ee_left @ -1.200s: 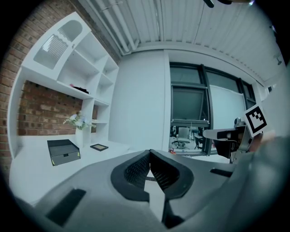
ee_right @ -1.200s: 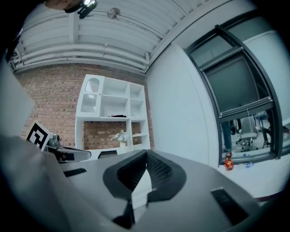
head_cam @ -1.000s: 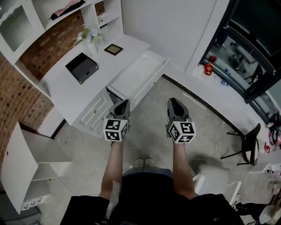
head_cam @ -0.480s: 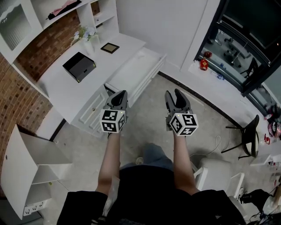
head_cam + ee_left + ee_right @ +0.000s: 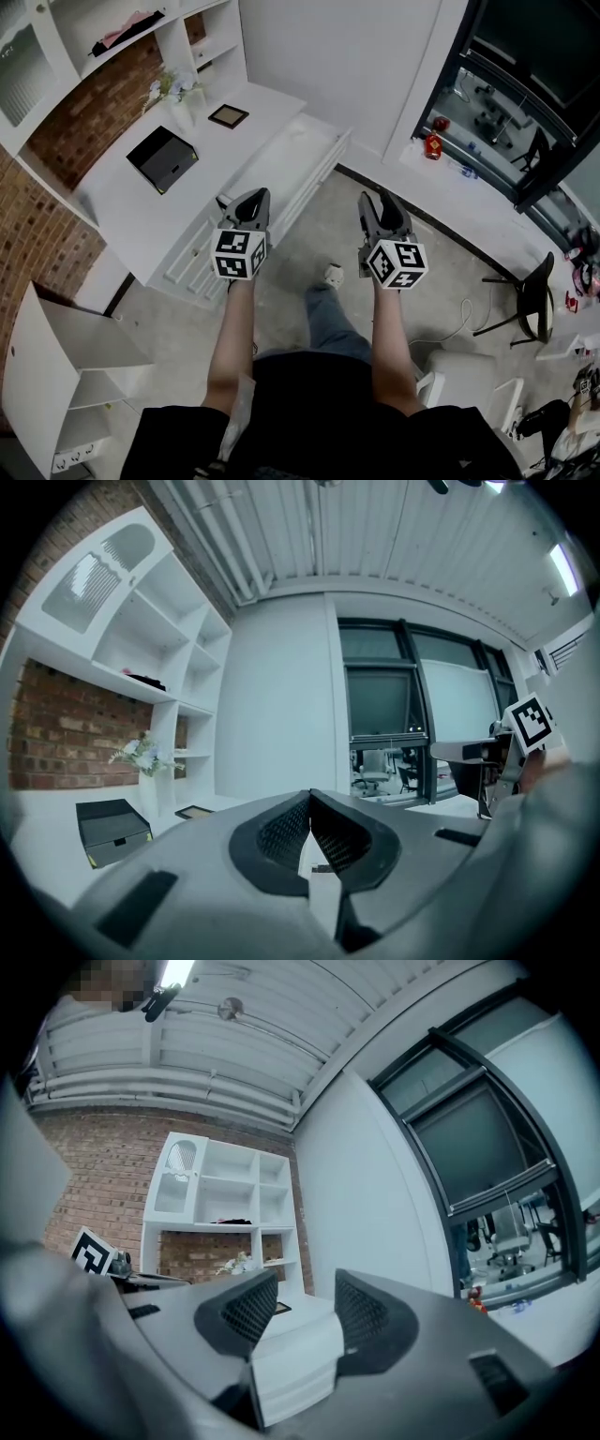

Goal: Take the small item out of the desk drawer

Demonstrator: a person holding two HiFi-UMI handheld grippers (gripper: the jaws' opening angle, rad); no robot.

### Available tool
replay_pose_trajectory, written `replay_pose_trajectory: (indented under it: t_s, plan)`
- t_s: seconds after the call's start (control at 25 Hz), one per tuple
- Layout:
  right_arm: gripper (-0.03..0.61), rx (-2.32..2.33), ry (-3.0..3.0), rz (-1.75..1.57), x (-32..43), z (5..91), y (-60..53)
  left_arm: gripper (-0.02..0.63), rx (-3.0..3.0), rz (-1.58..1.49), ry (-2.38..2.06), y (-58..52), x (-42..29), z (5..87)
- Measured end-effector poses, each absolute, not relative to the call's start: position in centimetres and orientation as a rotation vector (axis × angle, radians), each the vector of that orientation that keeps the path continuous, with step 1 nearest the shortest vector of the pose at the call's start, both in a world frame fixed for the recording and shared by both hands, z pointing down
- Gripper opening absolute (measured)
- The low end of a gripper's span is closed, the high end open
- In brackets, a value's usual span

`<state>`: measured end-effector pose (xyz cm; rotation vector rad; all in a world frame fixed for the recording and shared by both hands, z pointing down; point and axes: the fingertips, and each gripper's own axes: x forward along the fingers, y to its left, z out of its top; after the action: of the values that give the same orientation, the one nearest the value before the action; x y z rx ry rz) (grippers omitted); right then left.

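The white desk [image 5: 117,202] stands at the left of the head view with its wide drawer [image 5: 298,161] pulled open. I cannot make out any small item inside the drawer. My left gripper [image 5: 253,197] hovers over the floor just short of the drawer's near corner. Its jaws [image 5: 310,799] are shut, with nothing in them. My right gripper [image 5: 382,202] is level with it, further right over the floor. Its jaws [image 5: 305,1284] are open with nothing between them, and the white drawer [image 5: 295,1354] shows beyond the gap.
On the desk lie a black box [image 5: 161,157], a small picture frame [image 5: 228,115] and a vase of flowers [image 5: 178,94]. An open white cabinet [image 5: 66,375] stands at the lower left. A black chair [image 5: 530,300] and a glass wall [image 5: 525,103] are at the right.
The right gripper's jaws have gone from shut to open. The person has stepped forward, one foot now out in front, and both grippers are nearer the open drawer.
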<state>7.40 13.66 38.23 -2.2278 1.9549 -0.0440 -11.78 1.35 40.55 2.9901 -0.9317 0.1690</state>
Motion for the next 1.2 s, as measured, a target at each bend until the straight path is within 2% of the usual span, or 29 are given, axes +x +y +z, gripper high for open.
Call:
replay_pose_trajectory:
  t_s: [0.28,0.72,1.0,1.2]
  plan:
    - [0.170,-2.226,1.985,-0.066,12.6,40.3,6.0,0.009,2.953,0.191,-0.988,-5.8,-7.5,42.9]
    - [0.170,-2.108,2.204,-0.220,23.1,44.1,-14.8,0.009,2.793,0.292,-1.204,-21.8,1.3,47.4]
    - [0.170,-1.999,2.376,-0.355,27.1,48.1,-26.0,0.009,2.703,0.349,-1.373,-29.4,4.6,49.7]
    - [0.170,-1.947,2.446,-0.431,27.3,50.1,-30.0,0.009,2.665,0.383,-1.409,-31.9,5.7,50.3]
